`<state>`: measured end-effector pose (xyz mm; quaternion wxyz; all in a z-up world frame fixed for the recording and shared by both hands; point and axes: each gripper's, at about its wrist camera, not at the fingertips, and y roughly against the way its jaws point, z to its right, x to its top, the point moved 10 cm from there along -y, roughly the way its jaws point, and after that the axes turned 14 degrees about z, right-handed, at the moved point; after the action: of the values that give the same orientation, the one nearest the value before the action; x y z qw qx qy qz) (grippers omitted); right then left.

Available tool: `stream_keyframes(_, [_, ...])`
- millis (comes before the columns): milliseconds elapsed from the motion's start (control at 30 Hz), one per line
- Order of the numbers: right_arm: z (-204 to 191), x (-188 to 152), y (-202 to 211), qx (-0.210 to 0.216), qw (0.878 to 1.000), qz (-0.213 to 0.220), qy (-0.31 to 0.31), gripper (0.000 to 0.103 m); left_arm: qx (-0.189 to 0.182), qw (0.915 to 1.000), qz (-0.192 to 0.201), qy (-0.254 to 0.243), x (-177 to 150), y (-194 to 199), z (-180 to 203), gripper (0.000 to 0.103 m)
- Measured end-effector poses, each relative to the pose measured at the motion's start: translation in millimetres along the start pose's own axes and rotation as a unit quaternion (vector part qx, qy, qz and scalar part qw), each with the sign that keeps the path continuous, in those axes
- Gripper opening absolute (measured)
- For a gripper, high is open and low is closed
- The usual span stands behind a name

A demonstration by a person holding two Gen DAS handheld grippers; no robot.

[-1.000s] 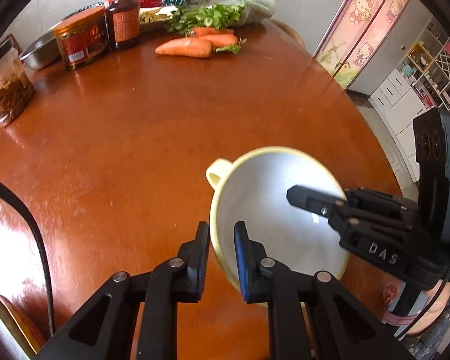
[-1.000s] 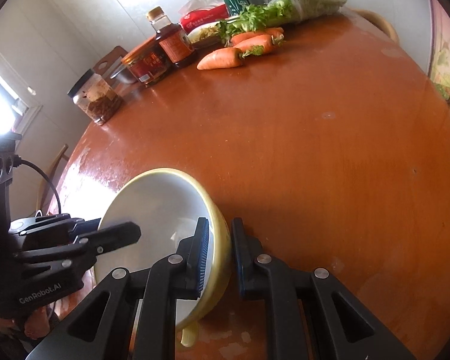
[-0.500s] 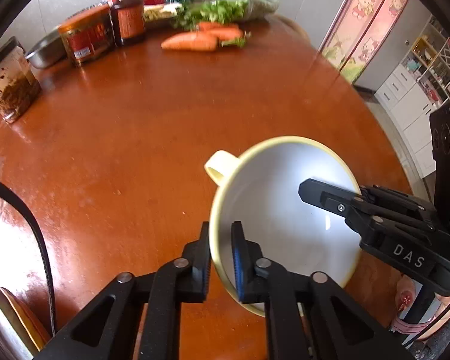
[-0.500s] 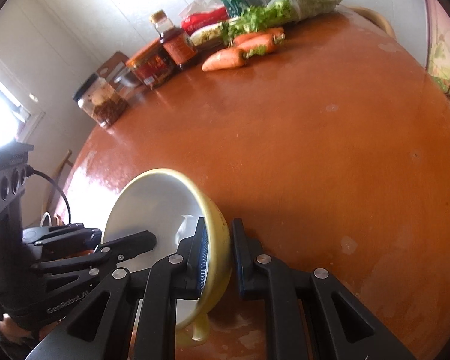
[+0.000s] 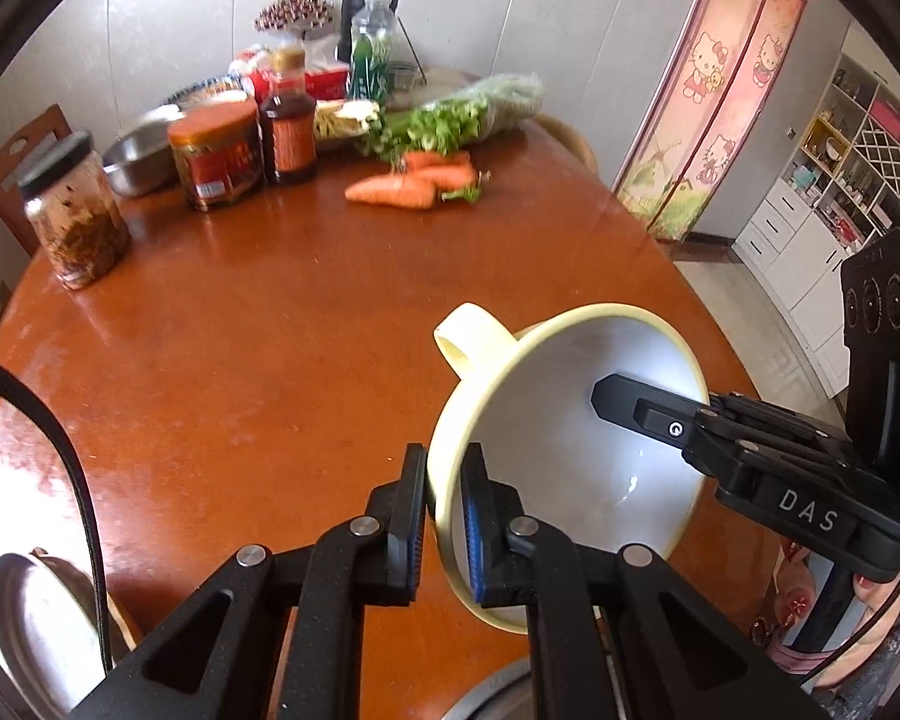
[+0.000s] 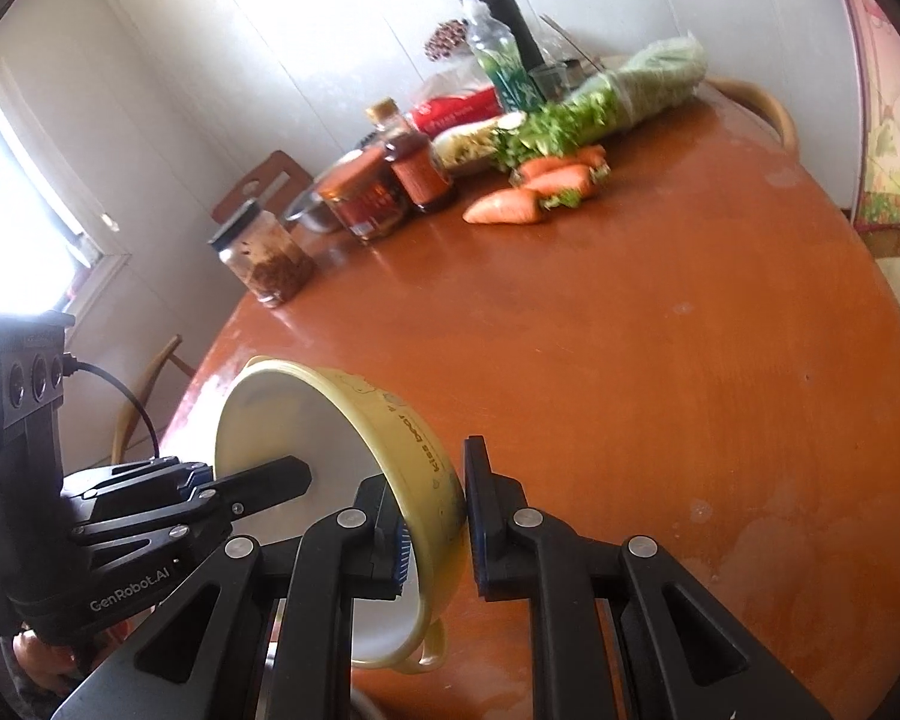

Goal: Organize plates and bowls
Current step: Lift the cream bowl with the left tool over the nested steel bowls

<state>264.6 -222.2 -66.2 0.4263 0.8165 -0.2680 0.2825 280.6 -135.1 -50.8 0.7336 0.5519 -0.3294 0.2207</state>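
together, left tool point(image 5: 441, 516) and right tool point(image 6: 435, 525) clamp one yellow bowl point(image 5: 570, 456); three carrots point(image 5: 417, 180) lie beyond.

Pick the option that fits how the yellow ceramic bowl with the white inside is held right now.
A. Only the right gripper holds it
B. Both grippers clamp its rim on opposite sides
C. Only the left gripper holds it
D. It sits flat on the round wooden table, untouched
B: the left gripper pinches one side of the yellow bowl's rim, and the right gripper pinches the opposite side, one finger inside and one outside.
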Motion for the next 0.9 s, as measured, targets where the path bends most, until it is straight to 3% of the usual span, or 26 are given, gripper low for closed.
stream_keyframes(500, [-58,1,49,0.016,0.998,0.036,0.043,0.017,0.011,0.9984,0.055,-0.008,0,67,-2,0.011])
stream_keyframes(900, [-86,-26,91,0.029,0.996,0.052,0.061,0.017,0.005,0.9968,0.078,-0.020,-20,114,6,0.011])
